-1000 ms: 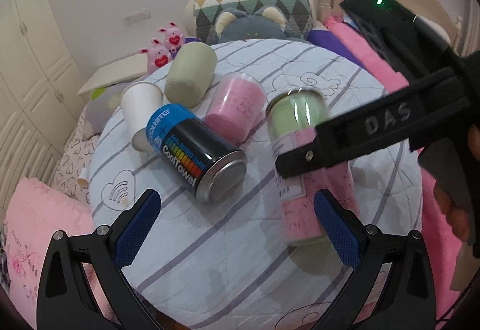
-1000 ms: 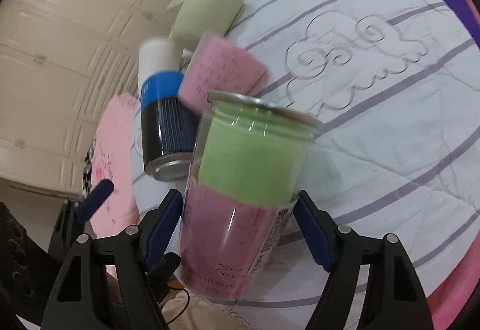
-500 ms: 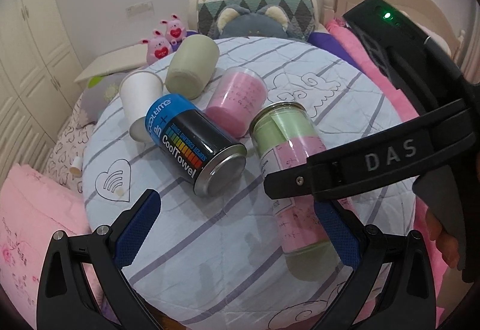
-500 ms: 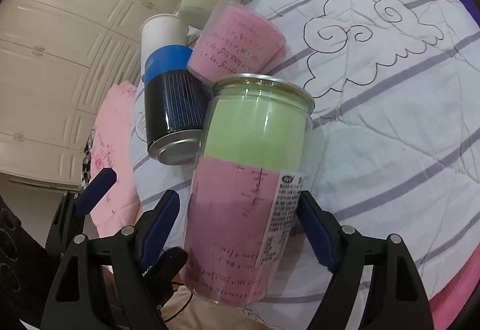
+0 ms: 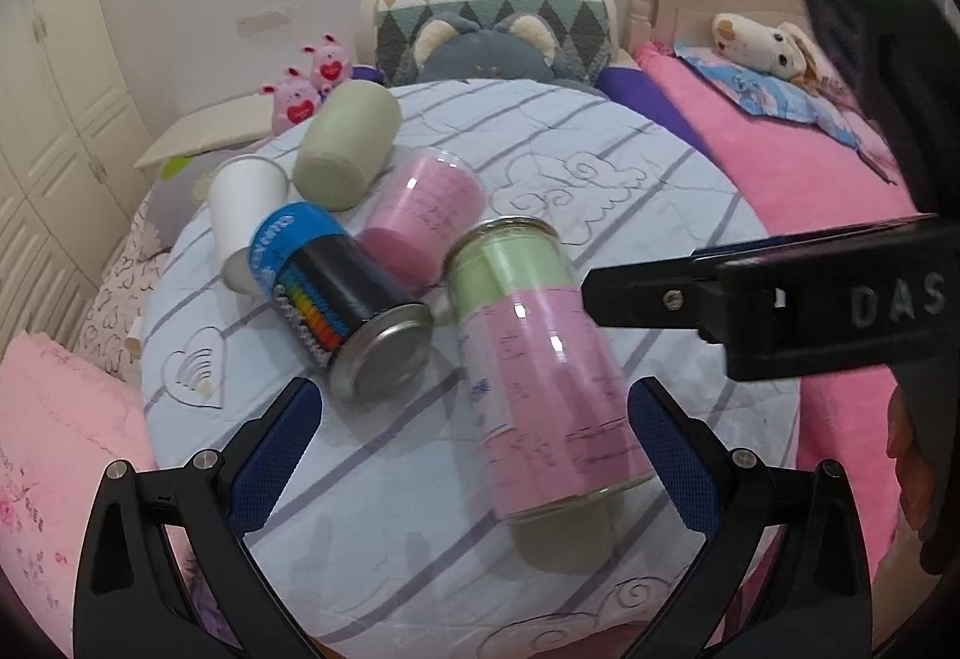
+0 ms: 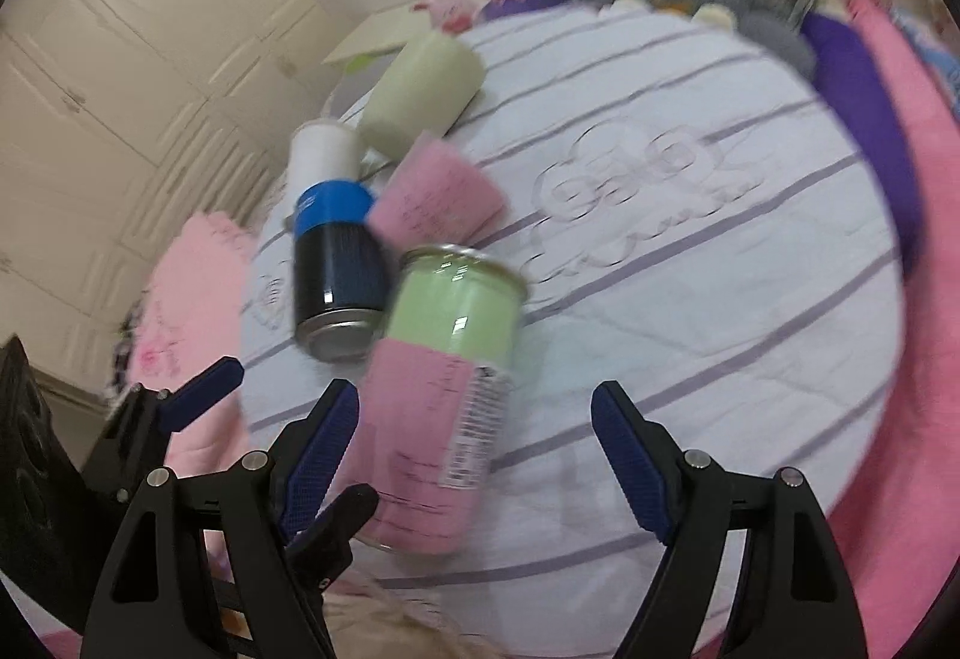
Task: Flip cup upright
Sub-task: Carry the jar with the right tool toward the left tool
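- Cup (image 5: 534,359), clear plastic with a metal rim and green-over-pink paper inside: I see it standing upright on the round table's striped quilted cover (image 5: 630,167), metal rim uppermost, near the 6 o'clock edge of the table in the left wrist view.
- Left gripper (image 5: 474,455): I read the jaws as spread wide. The cup's base sits between the blue pads; whether the pad at 4 o'clock (image 5: 672,455) touches the cup, I cannot tell.
- Right gripper (image 6: 474,449): jaws spread wide, gripping nothing. In the right wrist view the cup (image 6: 444,389) stands just beside the pad at 8 o'clock (image 6: 318,449), well apart from the opposite pad. This view is blurred.
- Blue-and-black can (image 5: 336,299): lying on its side at 9 o'clock of the cup, metal end facing the left camera, close beside the cup.
- Pink cup (image 5: 426,215): lying tilted at 11 o'clock of the task cup, just behind it.
- Pale green cup (image 5: 348,143) and white paper cup (image 5: 246,221): at the far 10 o'clock side of the table, the green one on its side.
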Tool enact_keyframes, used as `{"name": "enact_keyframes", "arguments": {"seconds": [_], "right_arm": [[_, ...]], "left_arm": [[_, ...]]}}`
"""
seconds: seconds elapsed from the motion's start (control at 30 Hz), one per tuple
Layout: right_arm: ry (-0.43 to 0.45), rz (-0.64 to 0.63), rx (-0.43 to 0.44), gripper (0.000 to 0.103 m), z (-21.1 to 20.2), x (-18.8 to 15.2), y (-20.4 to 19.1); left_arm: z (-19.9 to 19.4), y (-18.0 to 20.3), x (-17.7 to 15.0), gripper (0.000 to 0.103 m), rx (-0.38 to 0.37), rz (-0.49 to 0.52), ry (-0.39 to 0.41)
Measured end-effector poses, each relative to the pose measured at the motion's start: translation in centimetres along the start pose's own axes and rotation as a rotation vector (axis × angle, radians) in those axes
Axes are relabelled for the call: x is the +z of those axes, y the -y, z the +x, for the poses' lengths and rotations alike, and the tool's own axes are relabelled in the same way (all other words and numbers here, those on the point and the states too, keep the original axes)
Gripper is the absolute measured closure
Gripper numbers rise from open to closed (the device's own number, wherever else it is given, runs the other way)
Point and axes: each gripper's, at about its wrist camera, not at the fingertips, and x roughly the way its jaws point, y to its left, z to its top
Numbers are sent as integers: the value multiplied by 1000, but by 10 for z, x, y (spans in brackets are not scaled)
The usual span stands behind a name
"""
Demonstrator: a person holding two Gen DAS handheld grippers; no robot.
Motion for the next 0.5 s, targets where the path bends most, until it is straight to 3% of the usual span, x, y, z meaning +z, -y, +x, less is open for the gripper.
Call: {"name": "enact_keyframes", "arguments": {"seconds": [0.33, 0.5], "right_arm": [[167, -29, -158, 22, -40, -13, 27], [189, 7, -141, 22, -46, -16, 48]], "left_arm": [[24, 27, 13, 0, -32, -6, -63], [39, 28, 18, 0, -51, -49, -119]]}}
